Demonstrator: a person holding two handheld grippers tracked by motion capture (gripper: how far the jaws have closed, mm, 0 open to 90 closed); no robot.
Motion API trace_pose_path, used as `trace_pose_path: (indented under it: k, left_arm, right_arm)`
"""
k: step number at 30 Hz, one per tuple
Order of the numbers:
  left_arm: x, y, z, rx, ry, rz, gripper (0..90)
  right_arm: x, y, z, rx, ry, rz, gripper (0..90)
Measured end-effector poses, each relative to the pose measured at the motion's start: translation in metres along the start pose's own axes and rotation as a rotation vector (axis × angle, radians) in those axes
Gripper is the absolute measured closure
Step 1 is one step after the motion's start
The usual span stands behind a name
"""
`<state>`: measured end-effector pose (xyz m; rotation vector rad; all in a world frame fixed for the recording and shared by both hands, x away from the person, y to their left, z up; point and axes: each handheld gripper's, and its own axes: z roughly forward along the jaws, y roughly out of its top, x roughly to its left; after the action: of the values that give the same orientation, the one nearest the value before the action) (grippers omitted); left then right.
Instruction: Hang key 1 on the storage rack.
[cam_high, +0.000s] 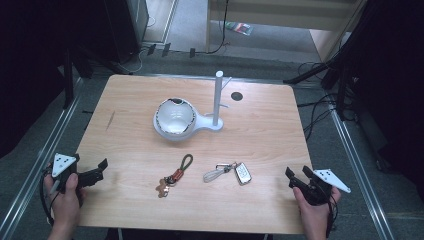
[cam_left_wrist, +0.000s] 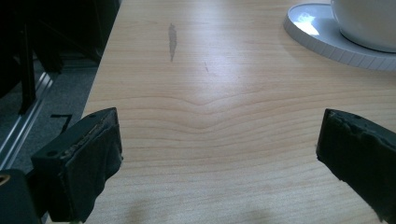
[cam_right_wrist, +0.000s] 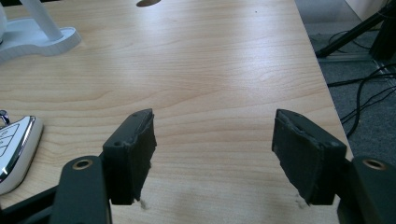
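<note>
At about 8 o'clock on the wooden table (cam_high: 135, 100), the left gripper (cam_high: 100, 169) rests in the person's left hand (cam_high: 64, 197) near the table's left edge, its jaws spread wide over bare wood with nothing between them; in the left gripper view only the rim of the white base (cam_left_wrist: 322, 39) sits ahead at 1 o'clock, well apart. Toward the centre, slightly past it at 12 o'clock, stands the white bowl (cam_high: 175, 117) on that base, joined to an upright hanger post (cam_high: 218, 97) with short pegs, which looks like a stand meant to take keys. Nearer the person, at 6 o'clock, lie two things close together but not touching: a braided cord keyring (cam_high: 176, 175) with a small brown charm, and just to its right a car key fob (cam_high: 243, 173) on a pale loop, both flat on the wood, within easy reach of either tool. At 4 o'clock the right gripper (cam_high: 296, 176), held in the right hand (cam_high: 315, 207), is likewise wide open and empty, pointing inward; in its own view the fob (cam_right_wrist: 14, 149) lies at 9 o'clock, near but clear of the left jaw. Judging by this symmetric, parked pose, both tools seem poised to start, the right one best placed for the fob.
</note>
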<state>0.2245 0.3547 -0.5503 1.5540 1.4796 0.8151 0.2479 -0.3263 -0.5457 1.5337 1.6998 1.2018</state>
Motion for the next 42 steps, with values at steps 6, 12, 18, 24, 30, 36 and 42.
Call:
trace_pose_path:
  k: [6,12,18,24,30,36,42]
  left_arm:
    - [0.0,0.0,0.0,-0.005,-0.002,-0.006,0.3]
    - [0.001,0.0,-0.001,-0.006,-0.007,-0.006,0.3]
    - [0.0,0.0,0.0,-0.005,0.015,-0.006,6.4]
    - [-0.001,-0.001,-0.001,-0.014,0.03,-0.007,6.4]
    - [-0.002,-0.001,0.0,0.018,0.015,0.016,0.0]
    - [-0.006,-0.001,0.0,0.021,0.018,0.06,0.0]
    - [-0.006,-0.001,0.0,0.025,0.002,0.066,0.0]
  right_arm:
    - [0.004,0.0,0.002,0.027,0.014,-0.026,34.1]
    - [0.012,0.005,0.006,0.107,0.024,-0.057,38.2]
    - [0.035,0.022,0.009,0.221,0.052,-0.101,42.3]
    - [0.084,0.052,0.021,0.409,0.076,-0.18,46.4]
    - [0.143,0.073,0.037,0.545,0.129,-0.269,46.6]
    - [0.19,0.084,0.06,0.628,0.145,-0.295,45.8]
    - [0.23,0.079,0.082,0.699,0.155,-0.323,47.1]
